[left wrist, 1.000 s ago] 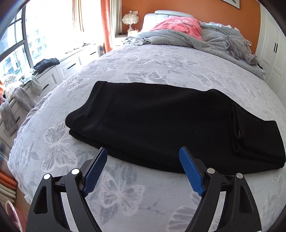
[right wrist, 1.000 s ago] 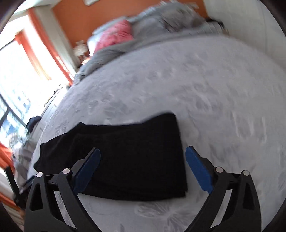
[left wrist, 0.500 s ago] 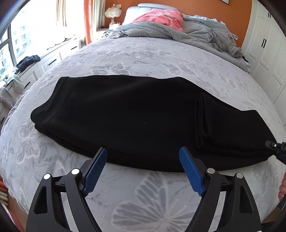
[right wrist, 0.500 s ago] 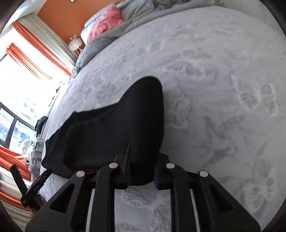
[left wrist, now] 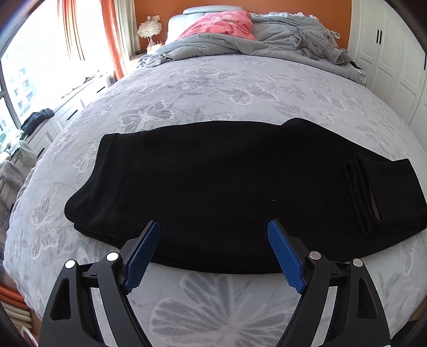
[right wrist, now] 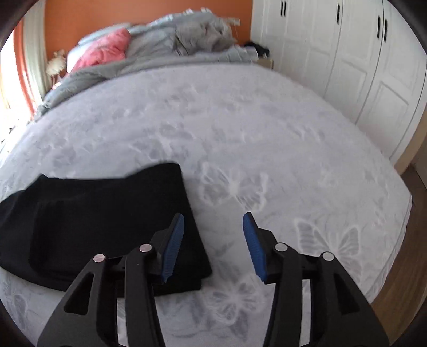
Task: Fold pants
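**Q:** Where are the pants?

**A:** The black pants (left wrist: 240, 186) lie folded lengthwise in a long band across the bed (left wrist: 213, 80), just ahead of my jaws. On my left gripper (left wrist: 213, 240), the jaws stand wide apart and released, hovering over the band's near edge, with nothing pinched between them.

**Q:** And your right gripper?

**A:** My right gripper (right wrist: 213, 240) hangs at the band's right end. Its jaws have just been opening and now stand apart, empty. The left pad (right wrist: 173, 245) sits over the cloth's end; the right pad is over bare bedspread, past the pants' edge.

**Q:** What lies beyond the jaws?

**A:** A grey duvet (left wrist: 240, 45) and a pink pillow (left wrist: 221, 25) are heaped far ahead at the headboard. White wardrobe doors (right wrist: 360, 66) stand off to the right.
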`<state>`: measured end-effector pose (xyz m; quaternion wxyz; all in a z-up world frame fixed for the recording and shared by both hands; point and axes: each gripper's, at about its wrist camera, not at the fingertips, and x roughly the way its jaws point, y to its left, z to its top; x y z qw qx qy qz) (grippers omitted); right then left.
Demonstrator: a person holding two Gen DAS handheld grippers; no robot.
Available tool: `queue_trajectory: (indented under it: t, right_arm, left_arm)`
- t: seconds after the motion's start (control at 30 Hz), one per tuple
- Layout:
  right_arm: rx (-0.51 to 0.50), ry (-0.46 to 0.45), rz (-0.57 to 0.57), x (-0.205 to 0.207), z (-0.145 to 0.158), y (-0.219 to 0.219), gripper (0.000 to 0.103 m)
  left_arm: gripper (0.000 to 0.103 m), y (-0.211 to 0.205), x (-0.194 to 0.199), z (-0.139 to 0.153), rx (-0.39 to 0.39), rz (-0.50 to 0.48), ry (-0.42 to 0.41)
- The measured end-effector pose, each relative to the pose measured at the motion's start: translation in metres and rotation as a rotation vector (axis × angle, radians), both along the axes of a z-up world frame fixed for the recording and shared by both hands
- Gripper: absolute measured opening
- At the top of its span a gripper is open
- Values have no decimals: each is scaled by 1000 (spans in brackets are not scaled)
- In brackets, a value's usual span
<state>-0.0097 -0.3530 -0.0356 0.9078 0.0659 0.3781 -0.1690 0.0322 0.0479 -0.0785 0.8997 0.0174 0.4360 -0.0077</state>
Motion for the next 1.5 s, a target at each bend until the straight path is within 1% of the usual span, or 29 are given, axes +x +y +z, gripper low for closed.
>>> queue_trajectory:
  t: [0.03, 0.07, 0.13, 0.17, 0.23, 0.3, 0.33, 0.4, 0.5, 0.6, 0.63, 0.7, 0.73, 0.8, 0.83, 0.87, 0.9, 1.0, 1.1, 1.17, 1.2, 1.23, 1.27, 1.3, 1.33, 1.37, 1.4, 1.43, 1.5]
  right_arm:
    - [35, -42, 67, 2, 9, 10, 47]
    - [79, -62, 132, 6, 12, 27, 50]
    - [143, -37, 263, 20, 7, 66, 51]
    - [150, -7, 329, 29, 2, 89, 51]
    - [104, 46, 435, 43, -12, 136, 51]
    - [49, 94, 515, 53, -24, 174, 56]
    - [28, 111, 539, 57, -30, 189, 58]
    - [-4, 143, 572, 62, -40, 213, 69]
    - [-55, 189, 586, 67, -56, 232, 71]
    - [-95, 254, 555, 75, -74, 239, 72]
    - [-108, 265, 546, 76, -77, 238, 73]
    - [-120, 257, 544, 78, -80, 238, 75]
    - [-120, 255, 548, 78, -82, 239, 73]
    - [-129, 243, 539, 79, -81, 236, 50]
    - [-118, 241, 535, 81, -79, 236, 42]
    - [-98, 234, 526, 82, -75, 234, 25]
    - [-68, 220, 511, 82, -69, 230, 17]
    - [18, 139, 453, 81, -44, 214, 16]
    - [158, -1, 418, 75, -11, 197, 16]
    - [252, -82, 445, 71, 4, 195, 16]
    - [279, -108, 473, 70, 8, 199, 16]
    - [291, -112, 503, 72, 9, 207, 16]
    - [288, -89, 534, 76, 5, 218, 16]
    - [268, -33, 557, 83, -7, 231, 17]
    - [239, 51, 575, 93, -24, 242, 20]
    - [211, 168, 594, 104, -47, 254, 23]
    - [199, 247, 598, 111, -67, 263, 27]
    - [193, 242, 598, 108, -72, 267, 28]
    - [159, 192, 629, 98, -54, 273, 30]
  left_arm:
    - [80, -1, 0, 1, 1, 1, -7]
    - [80, -2, 1, 2, 7, 3, -14]
    - [80, -6, 2, 3, 24, 5, -24]
    - [80, -8, 3, 2, 29, 6, -23]
    - [80, -11, 4, 1, 27, 5, -17]
    - [80, -14, 5, -2, 34, 1, -8]
    - [80, -15, 5, -2, 40, -1, -8]
    - [80, -16, 5, -3, 59, 2, -12]
    - [80, -16, 4, -4, 79, 6, -13]
    - [80, -14, 5, -5, 111, 32, -15]
    - [80, -13, 5, -5, 124, 42, -17]
    - [80, -11, 5, -5, 144, 59, -20]
    - [80, -9, 5, -5, 152, 67, -22]
    - [80, -5, 6, -4, 161, 86, -22]
    - [80, -3, 6, -4, 162, 95, -17]
    - [80, -1, 7, -4, 158, 103, -10]
    - [80, 1, 8, -4, 155, 109, -4]
    - [80, 6, 8, -3, 145, 126, 6]
    - [80, 9, 10, -3, 141, 137, 14]
    - [80, 11, 11, -3, 128, 141, 23]
    - [80, 12, 12, -4, 122, 143, 28]
    - [80, 12, 13, -4, 119, 146, 31]
    - [80, 12, 13, -5, 118, 149, 33]
    - [80, 12, 13, -5, 117, 151, 35]
    - [80, 13, 14, -6, 116, 151, 38]
    - [81, 13, 14, -6, 115, 150, 41]
    - [81, 14, 13, -7, 114, 149, 43]
    - [81, 14, 13, -8, 114, 149, 45]
    - [81, 14, 13, -8, 116, 148, 42]
